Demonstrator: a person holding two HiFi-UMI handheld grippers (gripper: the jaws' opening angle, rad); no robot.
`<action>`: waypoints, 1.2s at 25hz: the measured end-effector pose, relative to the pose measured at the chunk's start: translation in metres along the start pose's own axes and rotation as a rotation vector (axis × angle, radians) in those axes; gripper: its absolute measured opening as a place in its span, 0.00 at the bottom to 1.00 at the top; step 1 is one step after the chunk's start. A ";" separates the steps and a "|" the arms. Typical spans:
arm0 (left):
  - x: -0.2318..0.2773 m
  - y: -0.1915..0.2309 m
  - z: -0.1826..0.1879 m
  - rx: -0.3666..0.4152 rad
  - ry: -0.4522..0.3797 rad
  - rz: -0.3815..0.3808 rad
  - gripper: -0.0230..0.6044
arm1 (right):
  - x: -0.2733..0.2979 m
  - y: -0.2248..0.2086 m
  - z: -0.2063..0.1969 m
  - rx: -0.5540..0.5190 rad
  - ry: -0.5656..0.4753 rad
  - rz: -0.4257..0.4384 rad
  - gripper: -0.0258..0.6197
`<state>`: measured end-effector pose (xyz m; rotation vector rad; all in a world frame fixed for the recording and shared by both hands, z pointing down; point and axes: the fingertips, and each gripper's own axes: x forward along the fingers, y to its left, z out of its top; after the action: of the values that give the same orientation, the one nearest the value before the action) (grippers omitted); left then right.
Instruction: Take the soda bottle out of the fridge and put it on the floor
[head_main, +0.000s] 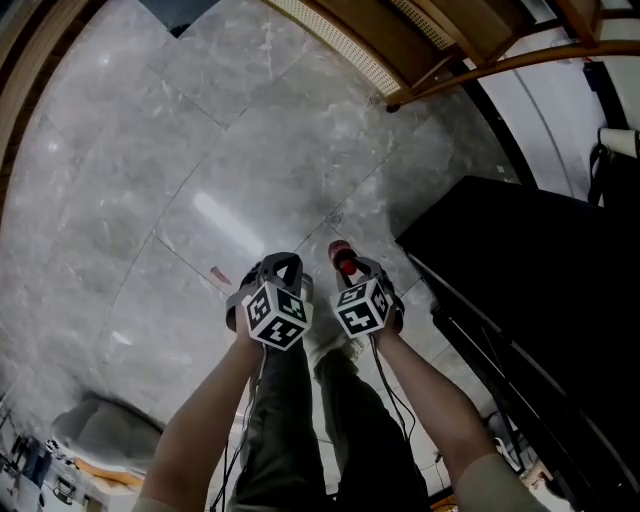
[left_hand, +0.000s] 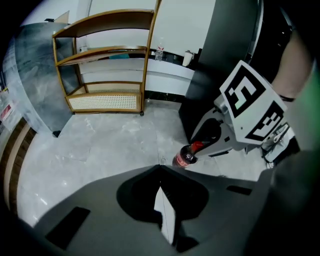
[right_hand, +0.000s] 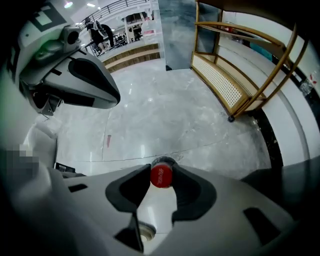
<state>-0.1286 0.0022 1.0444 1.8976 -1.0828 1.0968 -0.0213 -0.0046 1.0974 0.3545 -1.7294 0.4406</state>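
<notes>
The soda bottle (head_main: 343, 262) holds a dark drink and has a red cap (right_hand: 161, 176) and a red label. My right gripper (head_main: 350, 268) is shut on its neck, with the cap sitting between the two pads. In the left gripper view the bottle (left_hand: 186, 157) hangs tilted under the right gripper's marker cube (left_hand: 252, 107), over grey marble floor (head_main: 200, 200). Its base is hidden, so I cannot tell whether it touches the floor. My left gripper (head_main: 283, 262) is just to the left of the bottle, with its jaws together and nothing in them.
A tall black appliance (head_main: 520, 270) stands close on the right. A wooden shelf unit with a cane panel (left_hand: 105, 60) stands further off on the floor. The person's legs and a pale shoe (head_main: 330, 348) are right below the grippers.
</notes>
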 end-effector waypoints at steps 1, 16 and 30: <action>0.008 -0.001 -0.004 -0.001 0.003 -0.003 0.05 | 0.008 -0.001 -0.004 0.002 -0.001 -0.002 0.22; 0.079 -0.007 -0.046 0.084 0.062 -0.040 0.05 | 0.091 -0.011 -0.041 0.220 0.011 0.031 0.22; 0.080 -0.019 -0.043 0.068 0.086 -0.063 0.05 | 0.084 -0.022 -0.045 0.225 0.020 -0.013 0.23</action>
<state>-0.1019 0.0214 1.1309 1.9062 -0.9423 1.1817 0.0114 -0.0024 1.1902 0.5200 -1.6609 0.6295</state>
